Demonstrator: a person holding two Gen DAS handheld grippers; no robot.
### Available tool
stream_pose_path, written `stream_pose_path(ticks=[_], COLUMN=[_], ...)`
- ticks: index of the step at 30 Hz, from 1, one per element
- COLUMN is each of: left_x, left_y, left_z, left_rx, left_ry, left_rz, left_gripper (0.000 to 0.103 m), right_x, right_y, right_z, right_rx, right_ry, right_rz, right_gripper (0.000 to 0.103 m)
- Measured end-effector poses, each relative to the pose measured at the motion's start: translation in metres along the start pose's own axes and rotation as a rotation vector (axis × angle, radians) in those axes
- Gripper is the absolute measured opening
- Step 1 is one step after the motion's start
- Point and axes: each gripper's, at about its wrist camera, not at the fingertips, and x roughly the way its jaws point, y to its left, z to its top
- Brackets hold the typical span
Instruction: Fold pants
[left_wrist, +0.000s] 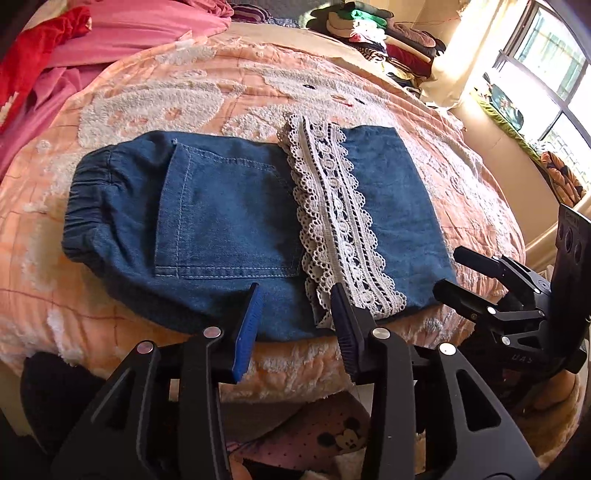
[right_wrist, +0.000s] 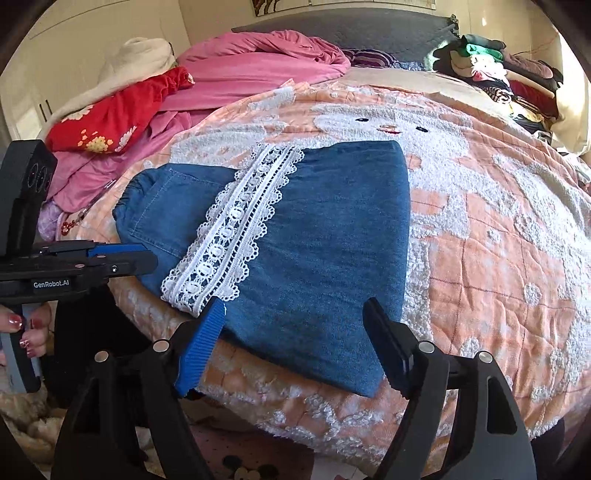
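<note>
Honestly the pants (left_wrist: 236, 221) look about folded, lying flat by the near edge of the bed (left_wrist: 443, 122), lace hem on top, with the left claw (left_wrist: 295, 314) narrowly parted and the right claw (right_wrist: 295, 332) wide, both empty, so next probably one last half-fold or a smoothing.

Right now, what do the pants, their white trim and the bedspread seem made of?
Pants: denim by the look, matte blue weave with pale topstitching. Trim: openwork lace, probably cotton, with scalloped edges. Bedspread: soft quilted fabric, peach, with fuzzy white tufted patches; fibre unclear.
</note>
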Motion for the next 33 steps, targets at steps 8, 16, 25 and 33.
stream_pose_path(ticks=[8,16,25,33], left_x=[-0.015,-0.035,-0.057,-0.059], left_y=[0.019,0.045,0.090,0.126], left_z=[0.009,0.012,0.007,-0.007], left_rx=[-0.018,-0.066,-0.164,-0.265], left_ry=[-0.049,-0.098,-0.137,-0.119], left_rz=[0.014,0.032,0.058,0.063], left_gripper=[0.035,0.043,0.053,0.057], right_x=[-0.013,-0.013,-0.001,0.021], right_y=[0.013,0.031,0.054,0.084], right_z=[0.017,0.042,0.073,0.103], right_rx=[-0.020,-0.065,-0.121,-0.206], right_ry=[-0.045,-0.069,-0.070,-0.049], right_rz=[-0.003,-0.006,0.048,0.125], right_gripper=[0.084,0.087,0.087,0.087])
